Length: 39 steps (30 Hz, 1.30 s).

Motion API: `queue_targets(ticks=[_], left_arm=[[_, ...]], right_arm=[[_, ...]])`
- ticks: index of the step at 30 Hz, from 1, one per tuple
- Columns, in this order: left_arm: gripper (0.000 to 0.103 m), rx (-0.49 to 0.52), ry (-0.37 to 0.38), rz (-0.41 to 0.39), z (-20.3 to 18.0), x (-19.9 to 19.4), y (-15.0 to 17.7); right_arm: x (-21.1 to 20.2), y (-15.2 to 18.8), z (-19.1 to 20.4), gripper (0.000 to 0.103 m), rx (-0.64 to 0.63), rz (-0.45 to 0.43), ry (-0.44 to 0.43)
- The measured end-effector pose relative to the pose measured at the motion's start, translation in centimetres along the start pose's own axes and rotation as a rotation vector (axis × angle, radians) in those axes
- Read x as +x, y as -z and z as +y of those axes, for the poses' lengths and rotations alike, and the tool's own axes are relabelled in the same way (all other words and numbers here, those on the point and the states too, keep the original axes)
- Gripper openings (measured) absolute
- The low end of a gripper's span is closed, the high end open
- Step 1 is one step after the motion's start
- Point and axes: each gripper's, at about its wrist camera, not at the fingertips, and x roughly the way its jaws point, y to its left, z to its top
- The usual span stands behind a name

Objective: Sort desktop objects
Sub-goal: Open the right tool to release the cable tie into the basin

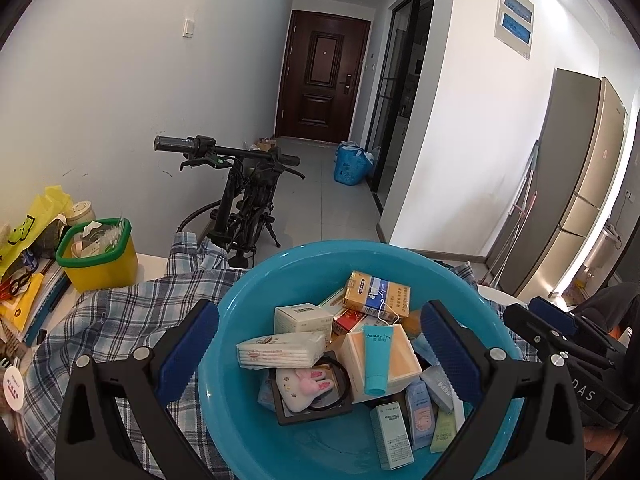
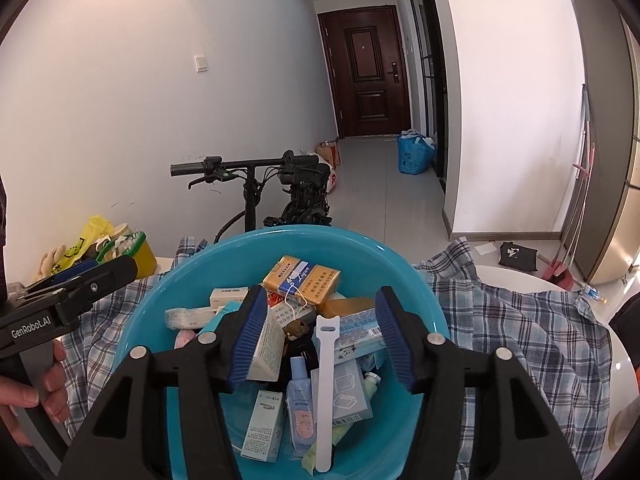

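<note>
A blue basin [image 1: 280, 258] [image 2: 192, 280] sits on a plaid cloth, filled with several small boxes, tubes and packets. On top lie an orange-and-blue packet [image 1: 378, 294] [image 2: 302, 280], a teal tube [image 1: 376, 356], a tissue pack [image 1: 280, 348] and a rabbit plush [image 1: 304, 388]. My left gripper [image 1: 320, 344] hangs open over the pile, holding nothing. My right gripper [image 2: 322, 336] is open above the basin. A white strap [image 2: 326, 380] lies lengthwise between its fingers, touching neither pad. Each gripper shows at the edge of the other's view, the left gripper [image 2: 80, 280] in a person's hand.
The plaid cloth [image 1: 120, 312] [image 2: 520, 320] covers a white table. A yellow bin with a green rim [image 1: 98, 256] and clutter stand at the left. A folding bicycle [image 1: 240, 184] stands behind the table, and a fridge [image 1: 580, 184] at the right.
</note>
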Motion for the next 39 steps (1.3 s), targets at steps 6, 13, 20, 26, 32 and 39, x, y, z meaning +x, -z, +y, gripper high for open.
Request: queue_targets(ticks=[6, 13, 20, 26, 32, 39], left_arm=[[0.102, 0.012, 0.001, -0.029, -0.5, -1.2, -0.2], [0.102, 0.066, -0.071, -0.066, -1.2, -1.8, -0.2], [0.103, 0.068, -0.038, -0.088, -1.8, -3.1, -0.4], [0.103, 0.086, -0.037, -0.13, -2.5, -4.7, -0.5], [0.103, 0.069, -0.051, -0.133, -2.4, -4.4, -0.5], [0.103, 0.094, -0.057, -0.138, -3.5, -4.5, -0.1]], right_arm=[[-0.6, -0.4, -0.5, 0.068, 0.016, -0.023, 0.048], [-1.4, -0.6, -0.4, 0.087, 0.002, -0.047, 0.08], [-1.7, -0.7, -0.1, 0.099, -0.017, -0.058, 0.095], [-2.5, -1.0, -0.5, 0.1, -0.004, -0.077, 0.093], [-2.5, -1.0, -1.3, 0.1, 0.021, -0.072, 0.091], [-3.2, -1.2, -1.6, 0.1, 0.042, -0.088, 0.075]])
